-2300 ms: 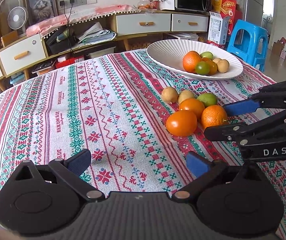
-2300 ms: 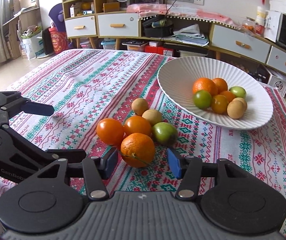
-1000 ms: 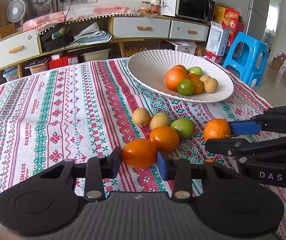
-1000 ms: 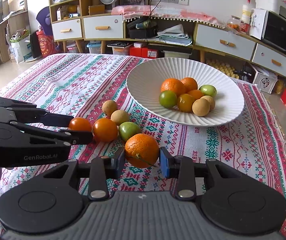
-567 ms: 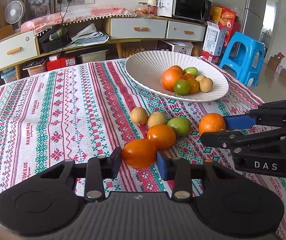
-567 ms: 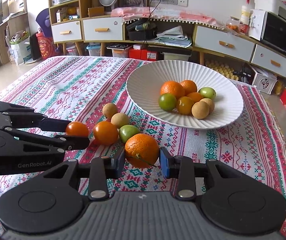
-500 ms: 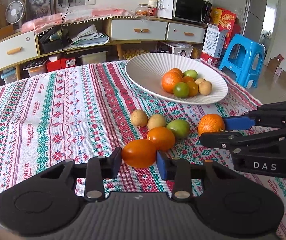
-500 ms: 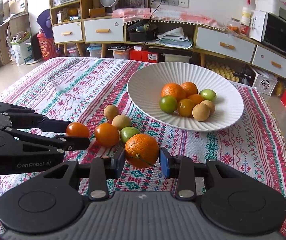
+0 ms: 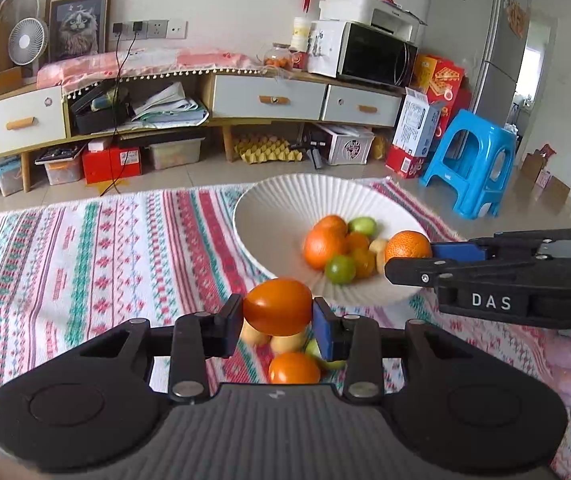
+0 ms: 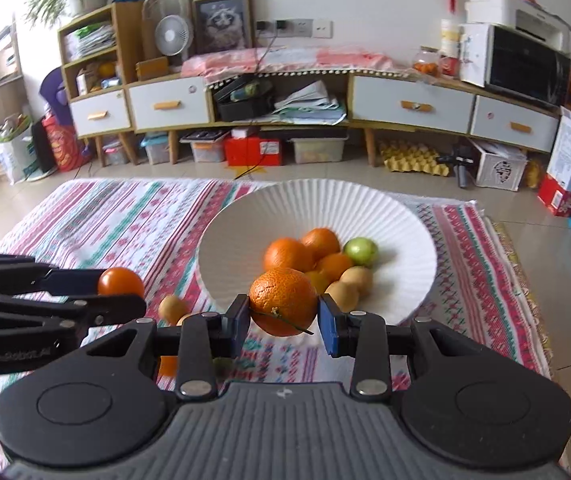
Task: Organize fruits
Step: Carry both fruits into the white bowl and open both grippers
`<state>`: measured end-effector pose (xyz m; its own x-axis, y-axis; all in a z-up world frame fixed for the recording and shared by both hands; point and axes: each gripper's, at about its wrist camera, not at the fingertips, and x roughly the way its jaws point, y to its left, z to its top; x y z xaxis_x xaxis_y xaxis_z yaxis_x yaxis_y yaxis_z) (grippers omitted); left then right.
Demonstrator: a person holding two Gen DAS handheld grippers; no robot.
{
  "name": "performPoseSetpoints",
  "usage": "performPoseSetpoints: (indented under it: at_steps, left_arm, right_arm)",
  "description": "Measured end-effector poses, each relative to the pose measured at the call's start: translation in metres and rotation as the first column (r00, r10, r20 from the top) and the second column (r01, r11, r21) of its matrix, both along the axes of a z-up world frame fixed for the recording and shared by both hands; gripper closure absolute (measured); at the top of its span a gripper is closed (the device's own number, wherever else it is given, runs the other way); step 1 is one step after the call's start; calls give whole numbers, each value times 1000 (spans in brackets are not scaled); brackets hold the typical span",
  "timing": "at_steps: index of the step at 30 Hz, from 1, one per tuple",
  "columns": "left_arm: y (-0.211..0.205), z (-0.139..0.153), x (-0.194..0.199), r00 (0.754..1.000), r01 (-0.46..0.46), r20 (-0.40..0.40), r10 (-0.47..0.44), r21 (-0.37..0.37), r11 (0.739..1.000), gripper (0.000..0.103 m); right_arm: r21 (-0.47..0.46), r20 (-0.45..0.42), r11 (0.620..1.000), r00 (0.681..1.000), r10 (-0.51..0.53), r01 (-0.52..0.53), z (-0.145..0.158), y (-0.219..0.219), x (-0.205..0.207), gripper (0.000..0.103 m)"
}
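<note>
A: What is altered since a second ago?

B: Both fruits are now lifted clear of the surface (image 9: pixel 85 248). The smooth orange fruit (image 9: pixel 277 306) is clamped in the left gripper (image 9: pixel 277 322), carried above the fruits left on the cloth (image 9: pixel 293 368), just short of the white bowl (image 9: pixel 269 216). The mandarin (image 10: pixel 283 301) is clamped in the right gripper (image 10: pixel 283 322), held at the bowl's near rim.

A: Meaning for the task?

B: Picking is judged done for these two; release into the bowl is not yet made. Several fruits are left on the cloth.

Blue stool (image 9: pixel 475 164), microwave (image 9: pixel 375 56), perhaps printer (image 9: pixel 369 10).
</note>
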<state>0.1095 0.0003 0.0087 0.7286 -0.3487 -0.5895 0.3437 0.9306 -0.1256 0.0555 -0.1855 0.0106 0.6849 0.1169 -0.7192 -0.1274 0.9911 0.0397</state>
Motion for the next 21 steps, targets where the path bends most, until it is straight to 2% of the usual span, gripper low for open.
performPoseSetpoints:
  at_steps: [7,16,21]
  left_arm:
    - [-18,-2,48,1000,-1,-29,-1,-64,998,52]
    - [-30,-13,104,994,-19,-107,1,-167,986,52]
    - [-31,-26,122,983,-37,-183,-7,-236,971,52]
  right_arm:
    - [-4,24,999,998,-53,53,-4,-14,33,70]
    - [53,-12,989,991,-135,135,-22,-34,74,70]
    - [122,-71,978,984,-162,169,-31,-45,91,70]
